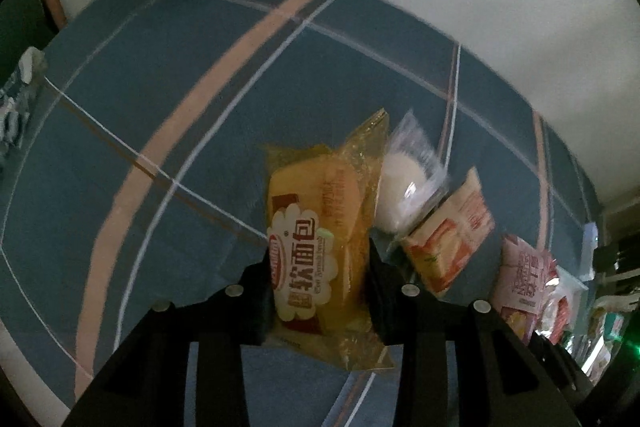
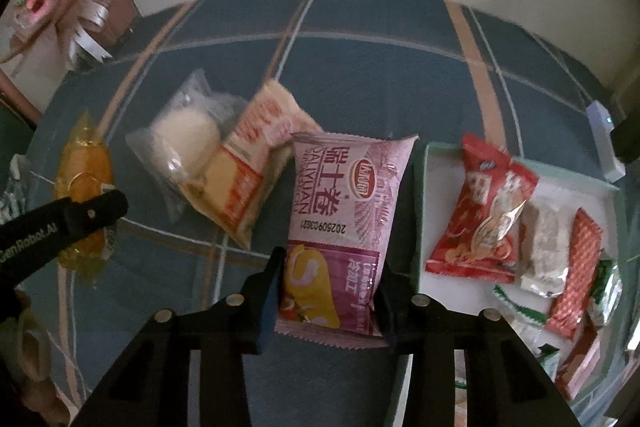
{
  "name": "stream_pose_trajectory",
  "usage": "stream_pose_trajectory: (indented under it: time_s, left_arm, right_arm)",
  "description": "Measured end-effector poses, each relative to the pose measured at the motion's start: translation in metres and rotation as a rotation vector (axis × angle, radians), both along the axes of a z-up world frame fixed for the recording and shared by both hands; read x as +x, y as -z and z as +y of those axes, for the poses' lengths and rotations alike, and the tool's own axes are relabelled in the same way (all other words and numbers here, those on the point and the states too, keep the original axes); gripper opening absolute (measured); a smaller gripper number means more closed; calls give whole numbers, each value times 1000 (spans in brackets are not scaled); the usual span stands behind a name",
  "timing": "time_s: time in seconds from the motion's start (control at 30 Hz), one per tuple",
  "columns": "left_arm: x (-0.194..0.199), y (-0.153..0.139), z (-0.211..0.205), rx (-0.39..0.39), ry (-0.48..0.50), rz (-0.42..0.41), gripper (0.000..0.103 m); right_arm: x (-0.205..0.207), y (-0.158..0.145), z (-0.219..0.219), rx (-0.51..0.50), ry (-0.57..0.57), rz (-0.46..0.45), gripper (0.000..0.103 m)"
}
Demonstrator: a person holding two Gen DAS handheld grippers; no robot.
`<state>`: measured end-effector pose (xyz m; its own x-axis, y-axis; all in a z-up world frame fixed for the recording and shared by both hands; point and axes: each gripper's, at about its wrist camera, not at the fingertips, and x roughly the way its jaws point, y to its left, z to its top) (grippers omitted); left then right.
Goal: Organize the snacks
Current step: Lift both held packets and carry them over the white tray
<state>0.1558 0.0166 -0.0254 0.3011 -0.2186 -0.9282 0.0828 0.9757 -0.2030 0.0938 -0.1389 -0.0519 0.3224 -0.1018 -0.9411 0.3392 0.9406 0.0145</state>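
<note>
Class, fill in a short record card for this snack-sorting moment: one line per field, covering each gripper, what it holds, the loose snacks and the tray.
left gripper: shut on yellow bread pack
right gripper: shut on purple roll pack
loose on cloth: clear bun pack touching orange cake pack
tray: right of purple pack, holds red packet and other small snacks
surface: blue plaid cloth
</note>
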Motion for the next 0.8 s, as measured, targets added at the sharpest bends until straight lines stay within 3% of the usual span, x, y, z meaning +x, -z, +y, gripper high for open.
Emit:
stream_pose_trajectory:
  time_s: [0.4,0.8]
  left_arm:
    - [-15,-55,-9,-70,18,-123,39]
    - [-46,-67,-64,-84,151,-151,39]
  right_arm:
    - [-22,-61,-18,0,48,-106,43]
    - [-56,-59,-83,17,222,-72,43]
